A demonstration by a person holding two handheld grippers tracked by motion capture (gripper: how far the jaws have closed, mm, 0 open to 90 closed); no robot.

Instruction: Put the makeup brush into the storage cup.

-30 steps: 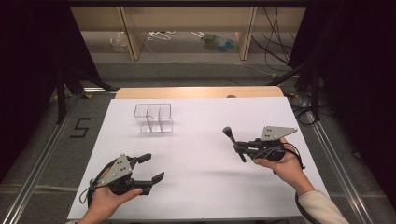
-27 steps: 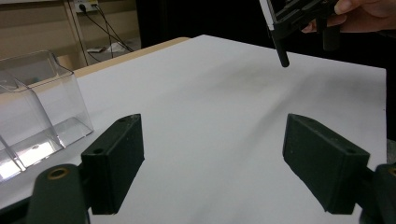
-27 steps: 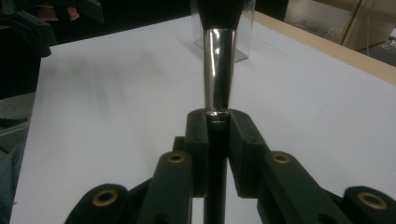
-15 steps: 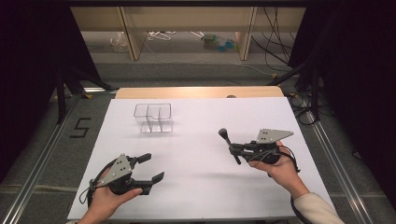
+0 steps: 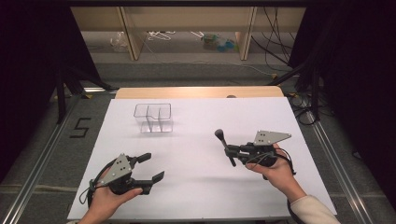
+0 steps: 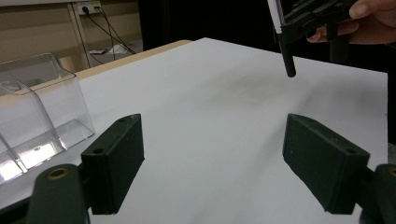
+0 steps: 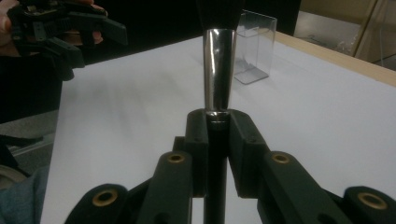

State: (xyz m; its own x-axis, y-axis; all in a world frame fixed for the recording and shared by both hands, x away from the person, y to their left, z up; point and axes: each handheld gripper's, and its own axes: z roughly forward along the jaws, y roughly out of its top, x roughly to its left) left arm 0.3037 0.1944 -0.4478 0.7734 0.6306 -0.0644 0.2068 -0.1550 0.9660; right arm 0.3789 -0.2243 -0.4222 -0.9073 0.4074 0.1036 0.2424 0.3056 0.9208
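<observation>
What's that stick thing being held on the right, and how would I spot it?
Look at the white table, then at the right gripper near its right side. Clamped in it is a makeup brush: a thin black handle, a shiny silver collar and a dark rounded tip, unlike the clear plastic organizer farther back.

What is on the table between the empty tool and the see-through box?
Nothing. In the high view, only bare white table lies between the left tool and the clear box.

One brush (image 5: 225, 146), one clear organizer (image 5: 153, 118), two grippers.
</observation>
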